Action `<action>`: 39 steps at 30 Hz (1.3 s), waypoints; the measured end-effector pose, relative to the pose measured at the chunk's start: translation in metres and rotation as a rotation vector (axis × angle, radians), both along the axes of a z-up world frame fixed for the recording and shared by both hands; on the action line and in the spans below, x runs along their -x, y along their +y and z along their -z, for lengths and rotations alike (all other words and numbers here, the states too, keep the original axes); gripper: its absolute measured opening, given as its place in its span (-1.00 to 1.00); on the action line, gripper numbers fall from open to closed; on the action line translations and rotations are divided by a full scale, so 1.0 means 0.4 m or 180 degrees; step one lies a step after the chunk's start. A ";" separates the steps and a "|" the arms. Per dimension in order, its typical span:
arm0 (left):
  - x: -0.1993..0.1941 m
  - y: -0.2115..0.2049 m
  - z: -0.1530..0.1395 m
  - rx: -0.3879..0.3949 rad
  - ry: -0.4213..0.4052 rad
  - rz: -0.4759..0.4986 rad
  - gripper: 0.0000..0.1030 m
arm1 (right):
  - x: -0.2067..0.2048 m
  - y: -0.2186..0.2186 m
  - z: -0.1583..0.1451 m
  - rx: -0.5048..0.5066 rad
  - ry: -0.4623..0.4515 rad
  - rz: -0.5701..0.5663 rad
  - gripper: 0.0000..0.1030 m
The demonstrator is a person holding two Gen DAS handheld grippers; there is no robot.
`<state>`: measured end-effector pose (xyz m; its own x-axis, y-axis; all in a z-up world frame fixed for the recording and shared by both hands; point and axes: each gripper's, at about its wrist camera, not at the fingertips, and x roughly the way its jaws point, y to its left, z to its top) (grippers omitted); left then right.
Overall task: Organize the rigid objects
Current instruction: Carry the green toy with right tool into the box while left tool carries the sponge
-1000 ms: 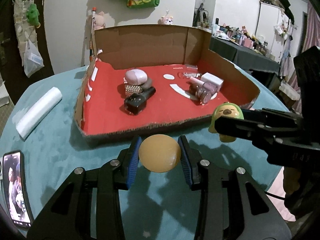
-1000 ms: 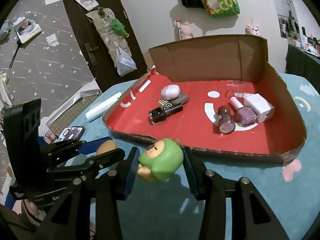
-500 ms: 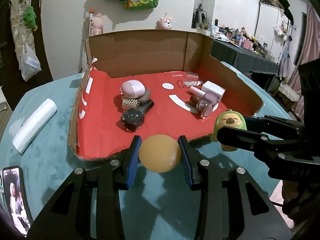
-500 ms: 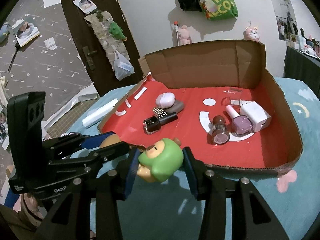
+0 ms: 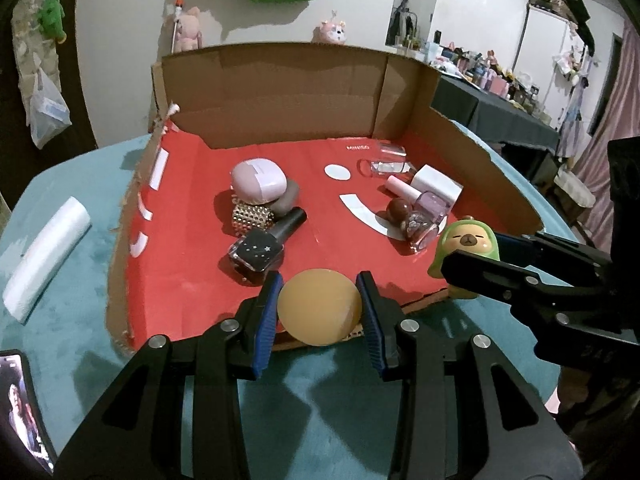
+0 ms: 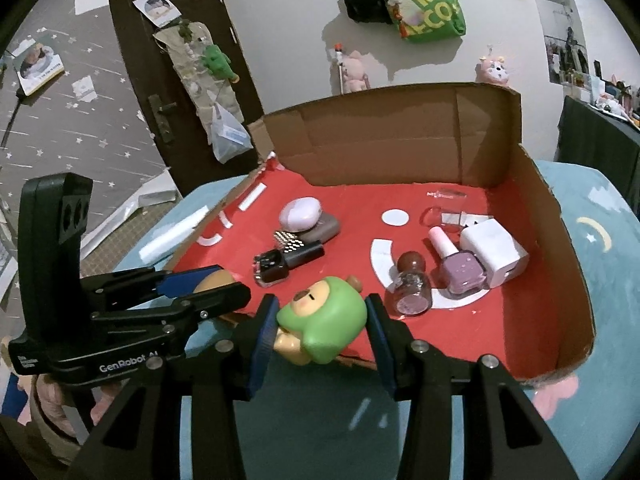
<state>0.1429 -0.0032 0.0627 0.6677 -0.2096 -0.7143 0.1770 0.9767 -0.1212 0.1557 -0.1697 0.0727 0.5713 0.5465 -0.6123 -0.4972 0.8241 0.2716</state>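
My left tool (image 5: 319, 307) pinches the ball (image 5: 319, 306); my right tool (image 6: 322, 324) pinches the figurine (image 6: 326, 322). Both at box's (image 5: 280, 92) near edge.

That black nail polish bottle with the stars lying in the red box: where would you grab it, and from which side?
Probably from above, across the long black cap of the black nail polish bottle. It lies on its side with the cap pointing away toward the studded block, which crowds the left flank. The cap is narrower and more even than the squat glass body, so the hand-held gripper's fingers should straddle it more easily.
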 end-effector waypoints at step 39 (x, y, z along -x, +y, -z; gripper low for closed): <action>-0.141 0.009 0.106 0.0050 0.0358 -0.0161 -0.30 | -0.118 0.026 0.099 0.0476 0.0189 0.0255 -0.09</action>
<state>0.1993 0.0002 0.0203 0.5935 -0.1895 -0.7822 0.1119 0.9819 -0.1531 0.2030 -0.1593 0.0332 0.5697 0.4009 -0.7174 -0.4150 0.8938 0.1699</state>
